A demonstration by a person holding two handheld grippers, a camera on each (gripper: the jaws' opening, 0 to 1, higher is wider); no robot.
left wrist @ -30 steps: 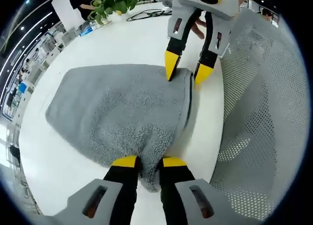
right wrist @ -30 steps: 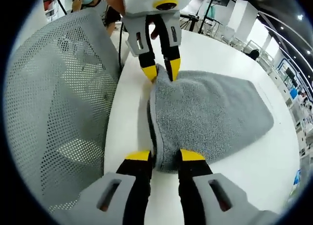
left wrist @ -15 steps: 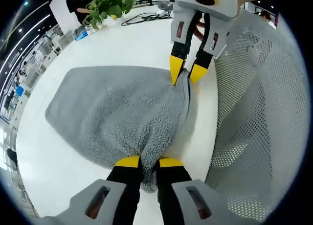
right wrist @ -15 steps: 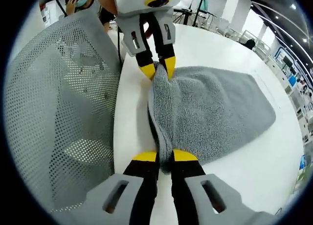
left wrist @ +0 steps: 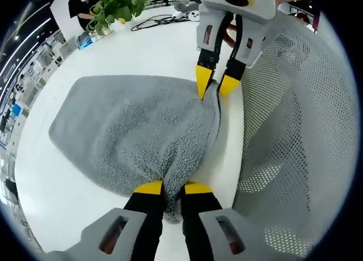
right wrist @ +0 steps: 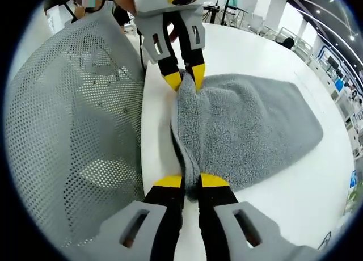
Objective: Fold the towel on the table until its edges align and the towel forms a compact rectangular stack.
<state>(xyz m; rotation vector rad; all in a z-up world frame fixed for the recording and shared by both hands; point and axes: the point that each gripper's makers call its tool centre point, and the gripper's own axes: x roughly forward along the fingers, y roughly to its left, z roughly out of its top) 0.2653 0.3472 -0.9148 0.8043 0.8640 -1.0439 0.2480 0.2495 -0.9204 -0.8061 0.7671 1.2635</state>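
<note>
White worktop (left wrist: 153, 51) carries a grey towel (left wrist: 130, 130), spread out w/ one edge bunched along the side nearest a mesh chair back (left wrist: 295, 125). Left gripper (left wrist: 165, 188) is clamped tight on one corner of that edge — right gripper (right wrist: 185, 181) pinched on the other corner. Potted plant (left wrist: 116, 4) and cables sit at the far end.
</note>
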